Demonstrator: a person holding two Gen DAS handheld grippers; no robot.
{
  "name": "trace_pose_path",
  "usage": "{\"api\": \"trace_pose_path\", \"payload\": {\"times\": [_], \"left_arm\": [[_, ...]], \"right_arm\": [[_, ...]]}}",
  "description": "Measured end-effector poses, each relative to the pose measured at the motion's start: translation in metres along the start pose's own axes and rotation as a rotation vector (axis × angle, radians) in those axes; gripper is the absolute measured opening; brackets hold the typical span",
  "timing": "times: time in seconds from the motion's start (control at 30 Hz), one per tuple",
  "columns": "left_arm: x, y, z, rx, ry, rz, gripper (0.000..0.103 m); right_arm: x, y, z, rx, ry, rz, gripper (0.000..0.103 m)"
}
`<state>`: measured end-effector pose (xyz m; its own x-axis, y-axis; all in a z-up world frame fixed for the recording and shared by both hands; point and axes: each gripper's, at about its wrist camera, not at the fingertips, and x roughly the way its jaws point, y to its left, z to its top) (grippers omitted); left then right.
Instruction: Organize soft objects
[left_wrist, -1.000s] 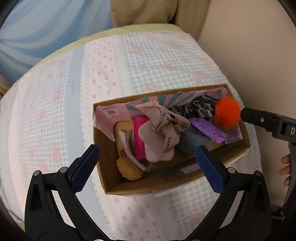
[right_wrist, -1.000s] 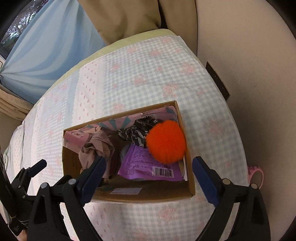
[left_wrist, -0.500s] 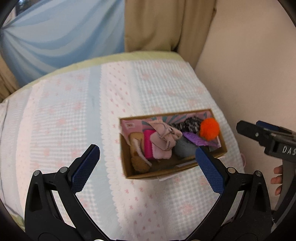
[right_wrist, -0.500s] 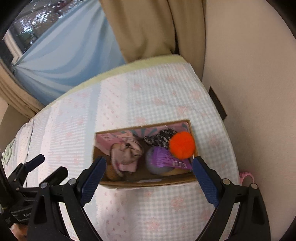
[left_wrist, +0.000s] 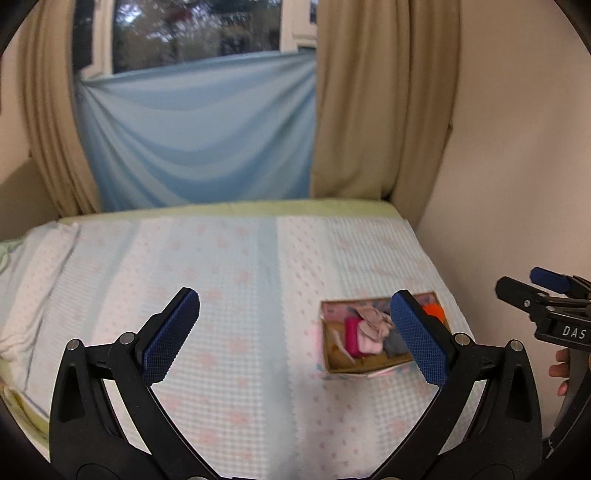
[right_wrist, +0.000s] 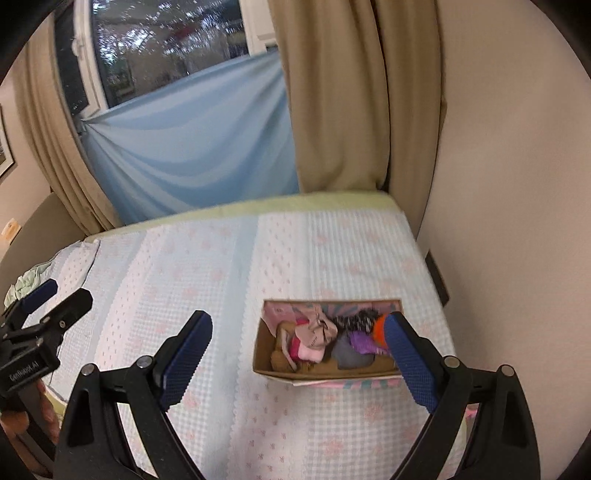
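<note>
A cardboard box (left_wrist: 334, 363) (right_wrist: 317, 371) sits on the bed near the right edge. It holds several soft things: an orange pompom (left_wrist: 433, 311) (right_wrist: 378, 330), beige cloth (left_wrist: 373, 321) (right_wrist: 319, 330), a pink item (left_wrist: 351, 336), a purple packet (right_wrist: 362, 341) and dark patterned fabric (right_wrist: 354, 319). My left gripper (left_wrist: 295, 336) is open and empty, well back from the box. My right gripper (right_wrist: 297, 354) is open and empty, also well back; it shows at the right edge of the left wrist view (left_wrist: 532, 291).
The bed (left_wrist: 229, 266) has a pale blue and pink checked cover. A beige wall (left_wrist: 517, 147) runs along its right side. Tan curtains (right_wrist: 343, 96) and a blue sheet (left_wrist: 199, 136) hang behind it under a window. Crumpled green cloth (right_wrist: 24, 282) lies far left.
Both grippers have pulled up and back from the box, which now looks small and far. The window and curtains have come into view. Both stay open.
</note>
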<state>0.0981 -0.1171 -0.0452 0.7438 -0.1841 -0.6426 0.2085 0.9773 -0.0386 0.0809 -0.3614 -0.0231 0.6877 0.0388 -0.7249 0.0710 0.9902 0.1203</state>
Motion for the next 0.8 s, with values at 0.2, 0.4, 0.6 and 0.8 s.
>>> {"api": "trace_pose_path", "payload": {"times": [0.2, 0.4, 0.6, 0.8], "left_arm": [[-0.052, 0.033, 0.001, -0.032, -0.069, 0.002, 0.103], [-0.084, 0.047, -0.003, -0.036, -0.130, 0.005, 0.103], [-0.098, 0.053, -0.002, -0.015, -0.167, 0.022, 0.103], [-0.097, 0.062, 0.000, -0.027, -0.176, 0.017, 0.103]], "right_arm": [[-0.039, 0.028, -0.001, -0.021, -0.068, -0.017, 0.092], [-0.059, 0.050, -0.009, -0.029, -0.122, -0.030, 0.092], [-0.061, 0.061, -0.009, -0.041, -0.149, -0.053, 0.092], [-0.062, 0.069, -0.005, -0.037, -0.162, -0.058, 0.092]]}}
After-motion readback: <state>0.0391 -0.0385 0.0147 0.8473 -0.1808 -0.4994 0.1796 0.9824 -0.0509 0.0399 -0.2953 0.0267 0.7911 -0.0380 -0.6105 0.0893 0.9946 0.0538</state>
